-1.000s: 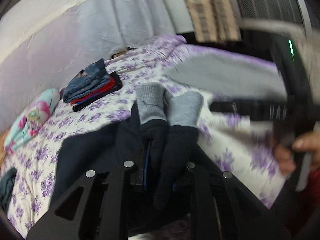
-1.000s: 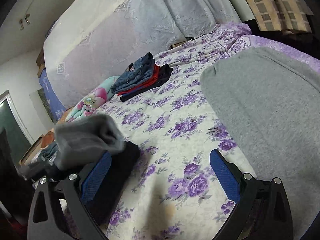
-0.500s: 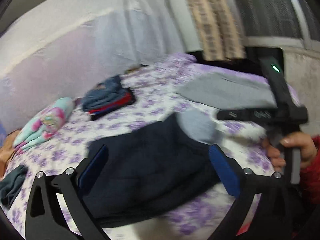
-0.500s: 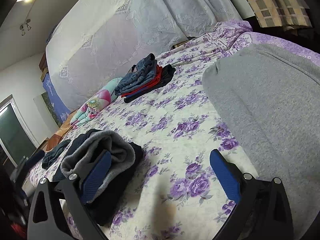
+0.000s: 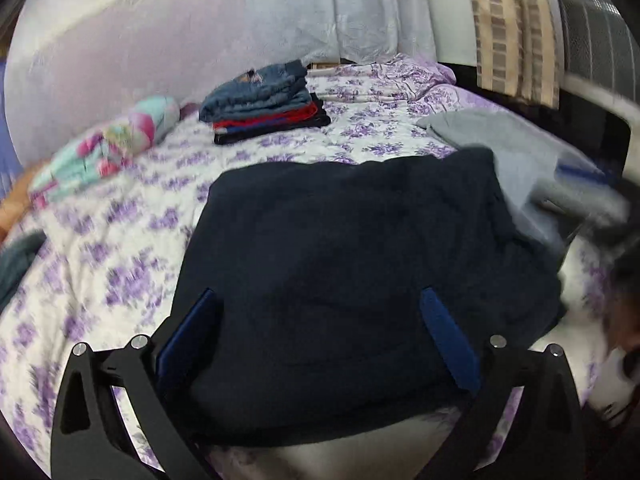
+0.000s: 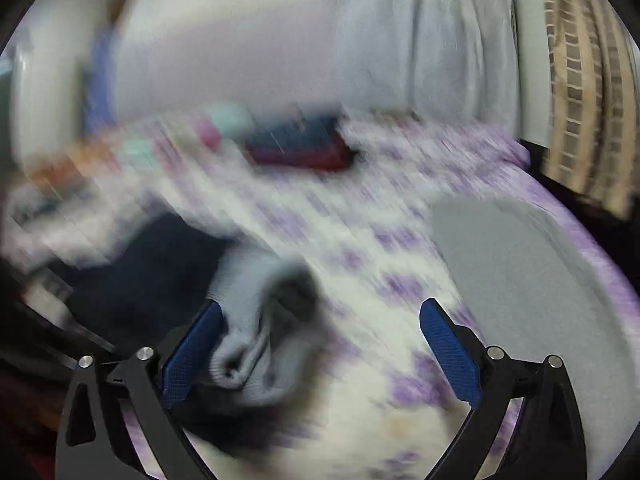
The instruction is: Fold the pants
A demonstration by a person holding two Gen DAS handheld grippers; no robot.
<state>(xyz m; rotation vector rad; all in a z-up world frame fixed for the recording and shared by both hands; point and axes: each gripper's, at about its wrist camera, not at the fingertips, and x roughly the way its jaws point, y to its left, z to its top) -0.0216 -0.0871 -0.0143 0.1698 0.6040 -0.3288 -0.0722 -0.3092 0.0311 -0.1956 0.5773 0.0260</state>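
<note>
A: What is the left gripper [image 5: 316, 336] doing?

B: It is hanging wide over the pants [image 5: 360, 280], gripping nothing. The pants are lying folded on the bed [image 5: 120, 264], dark side up.

A: And further right?

B: The right gripper [image 6: 320, 352] is also standing wide, with the grey cuffs [image 6: 256, 320] lying loose against its left finger. That view is blurring badly.

A: What is worrying you?

B: The cuffs are bunching instead of lying flat. I judge that a careless grab is risking dragging the top layer and undoing the fold. The pants are also sitting near the bed's edge, so a pull could be sliding them off.
</note>
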